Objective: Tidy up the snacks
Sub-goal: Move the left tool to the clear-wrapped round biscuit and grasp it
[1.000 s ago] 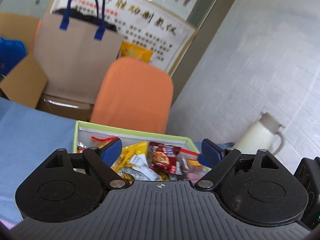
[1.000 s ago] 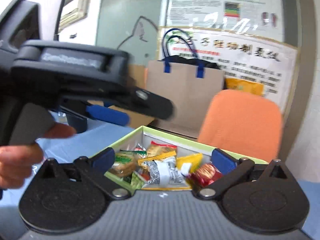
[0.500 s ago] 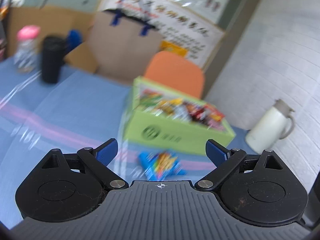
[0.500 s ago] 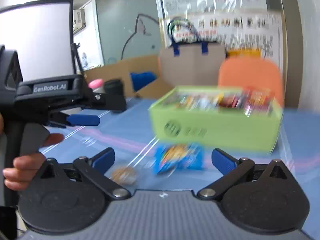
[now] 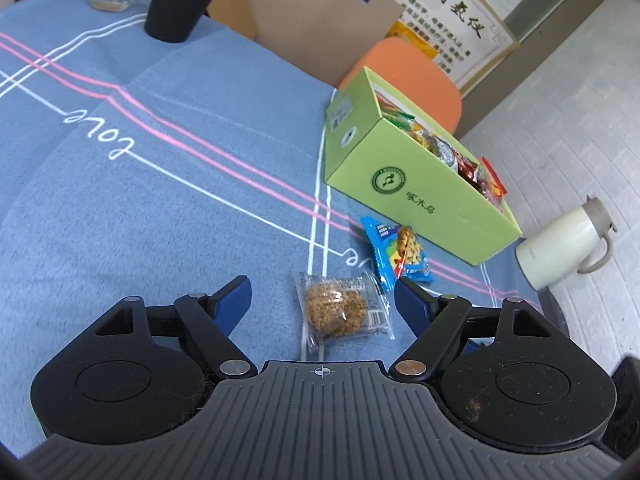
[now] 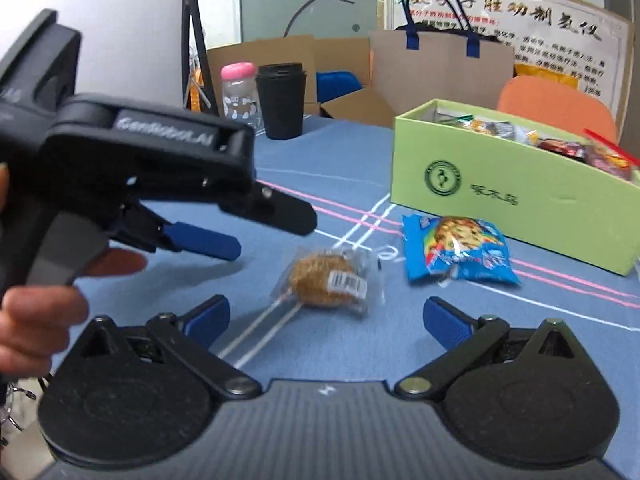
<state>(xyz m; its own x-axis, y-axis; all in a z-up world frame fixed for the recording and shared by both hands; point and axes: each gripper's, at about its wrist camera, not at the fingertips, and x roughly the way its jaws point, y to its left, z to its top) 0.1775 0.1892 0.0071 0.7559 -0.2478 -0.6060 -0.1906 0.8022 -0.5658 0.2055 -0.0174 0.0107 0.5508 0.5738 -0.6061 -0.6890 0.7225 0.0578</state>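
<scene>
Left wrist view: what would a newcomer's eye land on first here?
The lime-green snack box, heaped with bright wrappers, stands on the blue tablecloth. In front of it two snacks lie loose: a blue cookie packet and a clear-wrapped round cookie, the latter between the left claw fingers, untouched.

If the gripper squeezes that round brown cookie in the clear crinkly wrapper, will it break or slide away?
The round brown cookie in its clear plastic wrapper looks crumbly, so a hard squeeze would probably crack it. The shiny film may be slippery, and its loose ends would likely flop. It lies flat on the blue tablecloth, so it probably won't roll.
</scene>
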